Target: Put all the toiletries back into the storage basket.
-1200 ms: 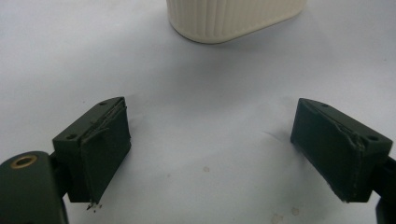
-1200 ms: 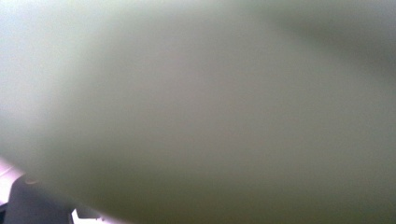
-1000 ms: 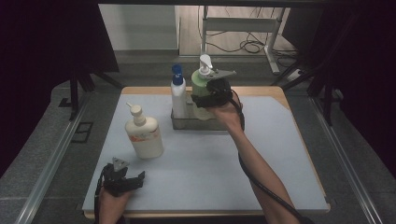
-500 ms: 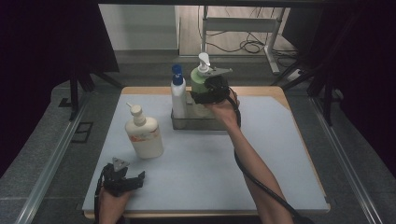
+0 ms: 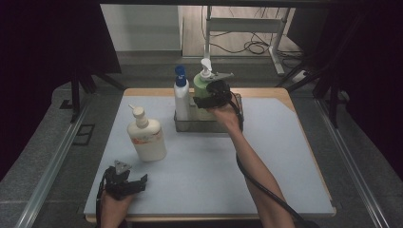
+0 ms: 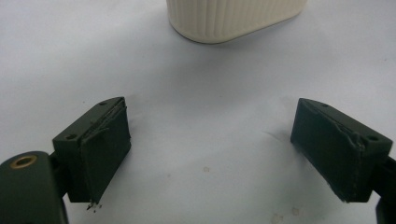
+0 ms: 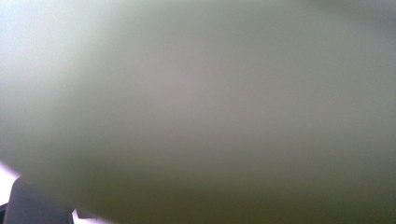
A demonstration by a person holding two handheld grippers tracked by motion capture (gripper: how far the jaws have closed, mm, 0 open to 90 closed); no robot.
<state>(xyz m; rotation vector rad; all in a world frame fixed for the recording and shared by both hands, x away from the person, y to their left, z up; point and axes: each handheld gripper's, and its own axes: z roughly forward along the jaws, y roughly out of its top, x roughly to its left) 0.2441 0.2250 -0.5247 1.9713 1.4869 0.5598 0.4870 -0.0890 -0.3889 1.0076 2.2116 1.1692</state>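
Green pump bottle stands upright at the table's twelve o'clock, inside a low clear tray, at three o'clock of a white bottle with a blue cap that shares the tray. The right gripper is pressed against the green bottle's near side — in the right gripper view the pale green wall is a close blur, and the black jaws are hidden there. They stand wide and the bottle appears clasped between them, though the contact itself cannot be made out. The white pump head rises above the gripper.

At eight o'clock on the blue mat the left gripper rests low near the table's edge, its jaws spread wide with nothing between them — the left gripper view shows bare mat there. A cream pump bottle stands apart at its one o'clock; its ribbed base shows beyond the jaws
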